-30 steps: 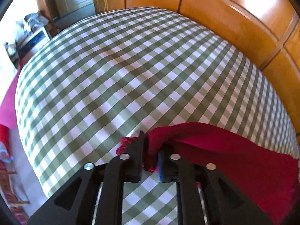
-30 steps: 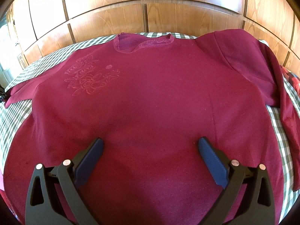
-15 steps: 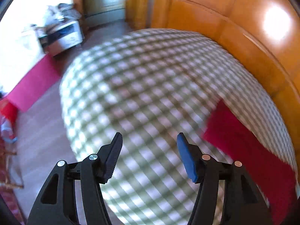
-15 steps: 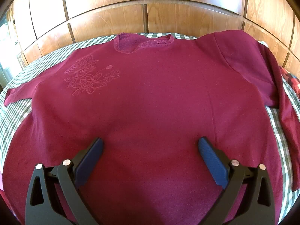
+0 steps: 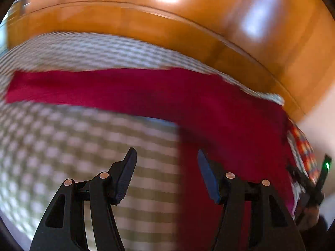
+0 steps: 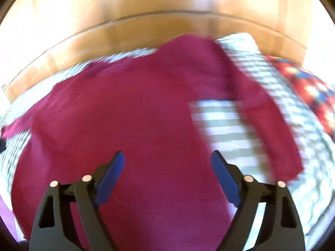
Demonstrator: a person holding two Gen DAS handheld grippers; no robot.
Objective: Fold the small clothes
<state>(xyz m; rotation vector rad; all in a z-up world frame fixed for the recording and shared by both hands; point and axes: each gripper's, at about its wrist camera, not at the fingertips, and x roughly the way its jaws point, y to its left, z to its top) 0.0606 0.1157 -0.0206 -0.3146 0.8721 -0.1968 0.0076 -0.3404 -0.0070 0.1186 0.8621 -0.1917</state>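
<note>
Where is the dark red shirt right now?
The dark red shirt lies spread on the checked bed cover in front of the wooden headboard. In the right wrist view it fills the centre and left, under the open right gripper.

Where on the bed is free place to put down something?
Free: checked sheet below the outstretched sleeve, left of the red shirt; a smaller patch between shirt body and other sleeve. Crowded: the far right, by the patterned cloth.

Left tool (image 5: 166,163) angled down, jaws apart — empty, right tool (image 6: 167,163) likewise, jaws just narrowing
</note>
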